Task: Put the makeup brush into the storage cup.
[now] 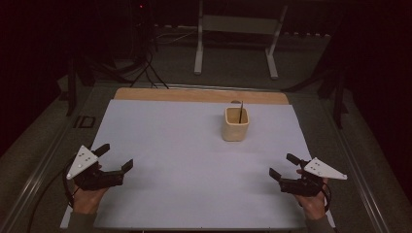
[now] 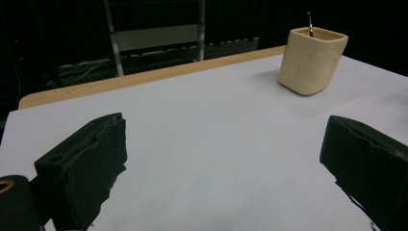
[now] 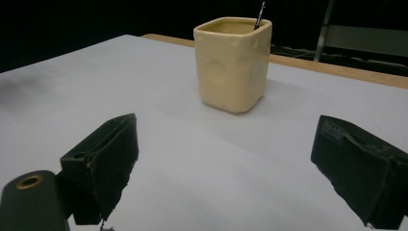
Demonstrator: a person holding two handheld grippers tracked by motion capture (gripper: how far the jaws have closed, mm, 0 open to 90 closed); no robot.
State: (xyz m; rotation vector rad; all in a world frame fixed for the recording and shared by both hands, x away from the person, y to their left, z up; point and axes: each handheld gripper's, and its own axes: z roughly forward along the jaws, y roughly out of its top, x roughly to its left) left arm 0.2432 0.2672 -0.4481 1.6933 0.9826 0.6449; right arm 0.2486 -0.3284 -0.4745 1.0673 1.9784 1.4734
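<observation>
Standing squarish cream cup (image 1: 235,124), thin stick (image 1: 240,112) inside.

A white sheet (image 1: 194,160) covers most of a wooden table (image 1: 201,94), whose bare strip shows along the 12 o'clock edge. A cream square cup (image 1: 235,124) stands upright on the sheet toward 1 o'clock of its middle, with a thin dark stick (image 1: 240,112) leaning inside it. At 8 o'clock a hand (image 1: 87,200) holds the left gripper (image 1: 115,157), jaws spread wide and nothing between them. At 4 o'clock another hand (image 1: 312,201) holds the right gripper (image 1: 283,166), jaws likewise apart. Both are well apart from the cup. A pale metal frame (image 1: 236,29) stands on the floor beyond, at 12 o'clock
</observation>
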